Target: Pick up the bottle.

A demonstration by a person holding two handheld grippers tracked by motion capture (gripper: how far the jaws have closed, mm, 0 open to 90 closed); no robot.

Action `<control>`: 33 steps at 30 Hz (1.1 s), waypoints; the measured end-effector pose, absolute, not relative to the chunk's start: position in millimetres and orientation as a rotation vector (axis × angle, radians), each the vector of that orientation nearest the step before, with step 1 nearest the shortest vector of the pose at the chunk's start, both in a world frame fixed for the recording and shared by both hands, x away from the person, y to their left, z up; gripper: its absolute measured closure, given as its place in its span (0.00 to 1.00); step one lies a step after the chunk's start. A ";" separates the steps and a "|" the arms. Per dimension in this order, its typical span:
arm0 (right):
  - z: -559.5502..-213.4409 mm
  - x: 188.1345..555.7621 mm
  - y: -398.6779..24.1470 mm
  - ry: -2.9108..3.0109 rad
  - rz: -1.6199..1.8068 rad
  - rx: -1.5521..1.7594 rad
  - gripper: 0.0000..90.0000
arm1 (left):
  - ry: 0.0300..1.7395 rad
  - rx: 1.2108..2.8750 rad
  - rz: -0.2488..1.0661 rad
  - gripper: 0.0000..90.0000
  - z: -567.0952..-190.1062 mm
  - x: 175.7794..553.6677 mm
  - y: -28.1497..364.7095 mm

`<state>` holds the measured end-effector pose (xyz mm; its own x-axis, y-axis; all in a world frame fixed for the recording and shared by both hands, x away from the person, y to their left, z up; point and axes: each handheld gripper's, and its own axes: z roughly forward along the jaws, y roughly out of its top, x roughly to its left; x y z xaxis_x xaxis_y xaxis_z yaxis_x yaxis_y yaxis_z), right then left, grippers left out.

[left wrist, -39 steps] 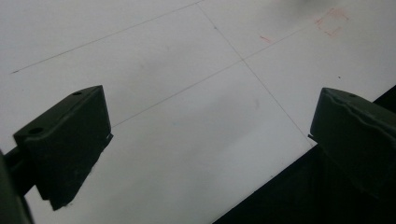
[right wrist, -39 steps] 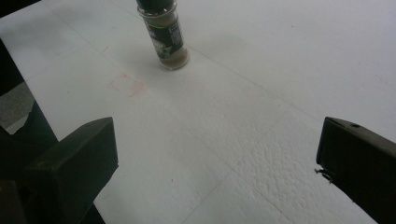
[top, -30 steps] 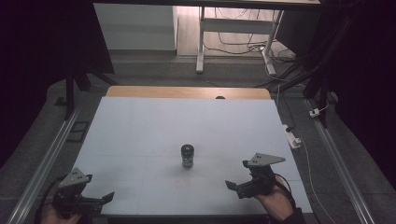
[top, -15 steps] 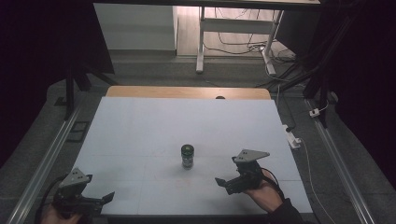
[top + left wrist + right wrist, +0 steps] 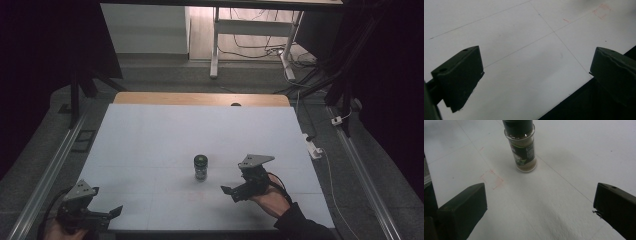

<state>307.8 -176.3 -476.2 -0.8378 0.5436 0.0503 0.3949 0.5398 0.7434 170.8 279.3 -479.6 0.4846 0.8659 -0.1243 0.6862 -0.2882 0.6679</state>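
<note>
High view: spice jar (image 5: 201, 167) upright near the table (image 5: 150, 135) middle, a bit toward the near edge. Right gripper (image 5: 235, 191) just right of it and nearer the near edge, jaws spread, apart from the jar. Left gripper (image 5: 112, 213) at the near-left corner, jaws spread, holding nothing.

Left gripper view: jaws wide over bare table, near edge running just under the right jaw; faint pencil lines and a red mark (image 5: 602, 11) farther in.

Right gripper view: jar (image 5: 522, 147) dead ahead between the spread jaws but beyond the tips, dark cap, label facing. Red square mark (image 5: 491, 179) on the table short of it.

Likely step: reach and grip. Go in low and level, straddle the glass body under the cap, close gently so it doesn't tip. Plenty of bare table all around; only the near edge is close.
</note>
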 end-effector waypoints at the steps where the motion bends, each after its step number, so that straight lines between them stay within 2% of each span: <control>1: -477.0 308.6 -174.4 2.592 1.173 0.796 0.00 | 1.275 2.061 0.343 0.00 -479.6 170.8 279.3; 33: -504.3 339.7 -115.2 2.656 1.125 0.694 0.00 | 1.272 2.058 0.338 0.00 -479.7 170.8 279.6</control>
